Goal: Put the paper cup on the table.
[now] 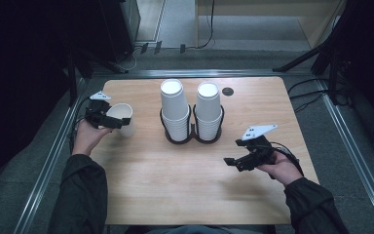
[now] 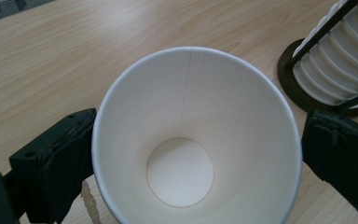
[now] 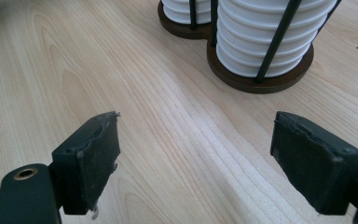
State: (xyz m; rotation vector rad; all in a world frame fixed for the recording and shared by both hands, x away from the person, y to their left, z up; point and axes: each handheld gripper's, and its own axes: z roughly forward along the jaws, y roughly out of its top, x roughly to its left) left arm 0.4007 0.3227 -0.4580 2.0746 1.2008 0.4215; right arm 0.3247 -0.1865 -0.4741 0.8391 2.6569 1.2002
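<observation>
Left hand-held gripper [image 1: 108, 120] released, jaws spread around single paper cup [image 1: 122, 118], upright on bench [image 1: 175, 185] at left of frame. Right hand-held gripper [image 1: 233, 162] released, empty. Cup looks placed; next: back left jaws off without tipping it.

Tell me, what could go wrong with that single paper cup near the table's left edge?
The paper cup stands upright between the left gripper jaws, which look open around it; any sideways nudge as the gripper pulls away might tip so light a cup. It also sits close to the table edge, so a knock could send it off. The right gripper is open and apart from the cup stacks, posing little risk.
</observation>
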